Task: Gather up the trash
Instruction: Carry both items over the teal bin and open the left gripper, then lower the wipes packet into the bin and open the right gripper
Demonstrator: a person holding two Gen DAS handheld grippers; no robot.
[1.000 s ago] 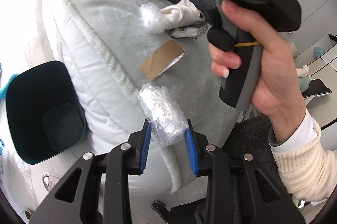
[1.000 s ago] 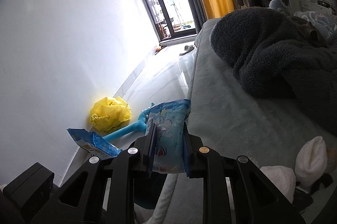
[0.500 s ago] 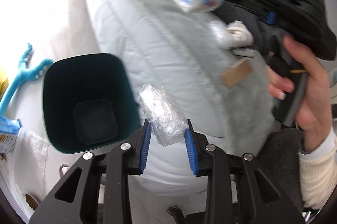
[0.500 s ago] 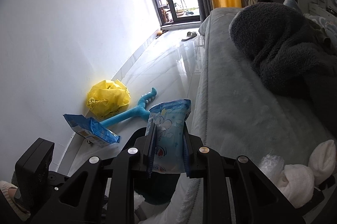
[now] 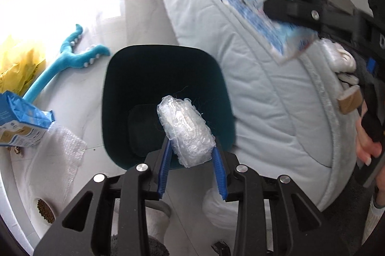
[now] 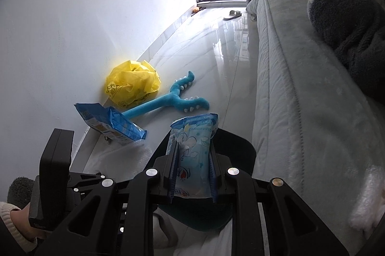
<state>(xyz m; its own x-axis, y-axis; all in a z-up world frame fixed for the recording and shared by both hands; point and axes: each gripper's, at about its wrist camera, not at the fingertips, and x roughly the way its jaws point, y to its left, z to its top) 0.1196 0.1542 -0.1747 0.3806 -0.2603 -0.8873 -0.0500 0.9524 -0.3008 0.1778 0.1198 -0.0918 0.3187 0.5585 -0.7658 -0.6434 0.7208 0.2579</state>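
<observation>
Mid-task: left hand-held gripper (image 5: pixel 191 154) pinching bubble wrap (image 5: pixel 185 129) over the empty bin (image 5: pixel 166 58), right hand-held gripper (image 6: pixel 192 171) pinching a packet (image 6: pixel 192 150), more litter left on bed (image 5: pixel 240 63) and floor (image 6: pixel 216 44).

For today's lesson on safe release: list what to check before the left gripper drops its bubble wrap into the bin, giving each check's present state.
1. Left gripper shut on the bubble wrap wad: ok.
2. Wad over the dark teal bin opening: ok.
3. Bin looks empty inside: ok.
4. Right gripper shut on the blue tissue pack: ok.
5. Tissue pack over the bin: cannot tell.
</observation>
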